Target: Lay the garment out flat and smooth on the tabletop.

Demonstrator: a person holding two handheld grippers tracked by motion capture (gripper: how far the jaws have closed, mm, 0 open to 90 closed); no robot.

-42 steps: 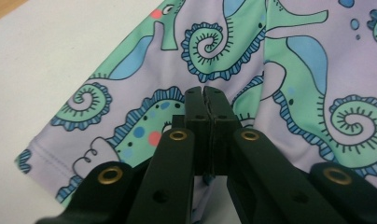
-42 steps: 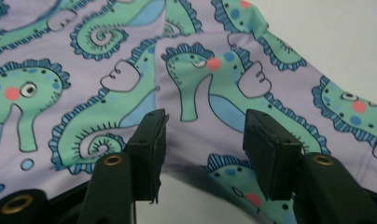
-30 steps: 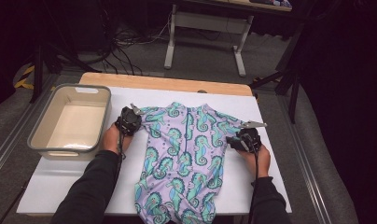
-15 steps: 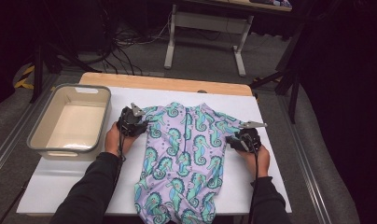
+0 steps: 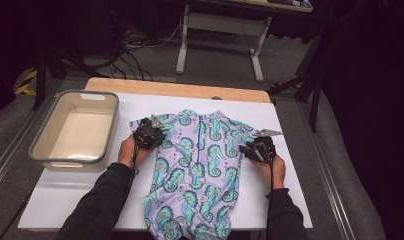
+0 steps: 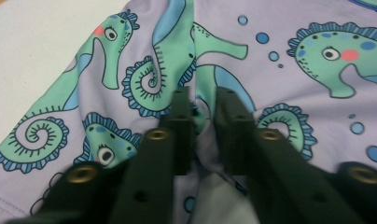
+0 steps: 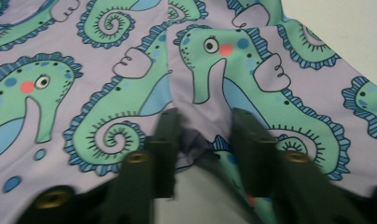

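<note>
A lilac child's garment [image 5: 200, 170] printed with green seahorses lies flat on the white table [image 5: 65, 200], neck toward the far edge. My left gripper [image 5: 150, 132] rests on its left shoulder area. In the left gripper view the jaws have just been closing, and the left gripper [image 6: 203, 98] pinches a raised fold of the garment [image 6: 270, 56]. My right gripper [image 5: 257, 147] sits on the garment's right edge. Its jaws have also just been closing, and the right gripper [image 7: 203, 119] holds a puckered ridge of the garment [image 7: 107, 70] between them.
A grey-rimmed, empty beige tub [image 5: 40, 150] stands on the table's left side, close to my left hand. A wooden strip [image 5: 180, 90] runs along the far edge. Beyond it are a metal stand [image 5: 220, 40] and floor cables.
My left gripper has edged slightly right, further onto the garment. The right hand and the garment's outline look the same.
</note>
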